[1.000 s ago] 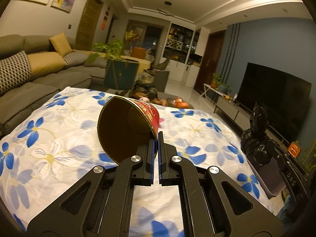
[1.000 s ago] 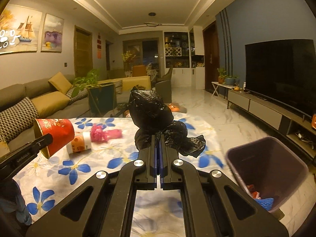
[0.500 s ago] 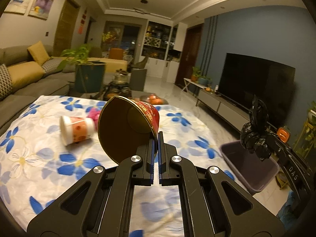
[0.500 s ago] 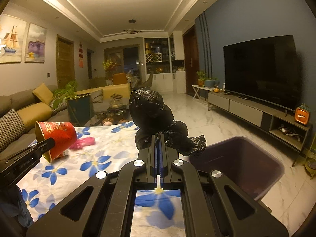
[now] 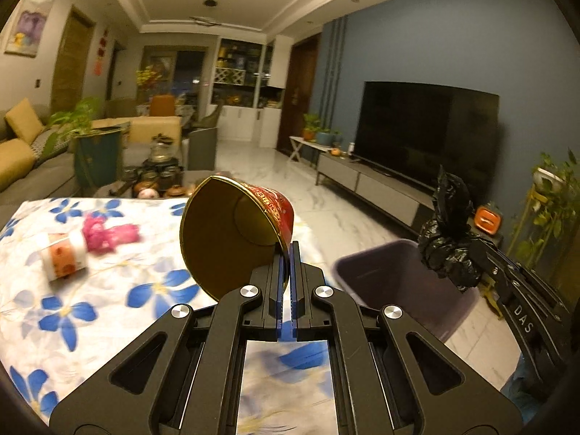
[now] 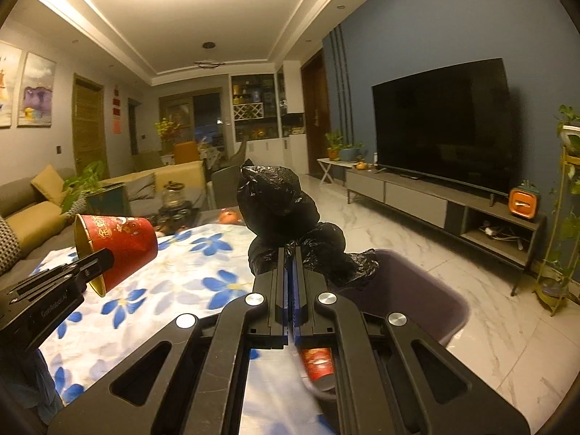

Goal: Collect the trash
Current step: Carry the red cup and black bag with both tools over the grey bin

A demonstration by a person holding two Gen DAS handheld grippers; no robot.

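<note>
My left gripper (image 5: 286, 250) is shut on the rim of a red paper cup (image 5: 235, 232) with a gold inside, held tilted above the table's right edge. The same red cup (image 6: 116, 243) shows at the left of the right wrist view. My right gripper (image 6: 289, 253) is shut on a crumpled black plastic bag (image 6: 282, 217), held over the near side of a dark purple trash bin (image 6: 427, 301). From the left wrist view the black bag (image 5: 449, 232) hangs above the bin (image 5: 391, 282). A red can (image 6: 319, 362) lies inside the bin.
The table wears a white cloth with blue flowers (image 5: 72, 290). On it lie a small white and orange cup (image 5: 63, 257) on its side and a pink wrapper (image 5: 108, 233). A TV stand (image 6: 446, 206) lines the right wall, a sofa (image 6: 32, 214) the left.
Both grippers have swung to the right, away from the table's middle and toward the bin. The bin is now nearer under the black bag, and the cup has reached the table's right edge.
</note>
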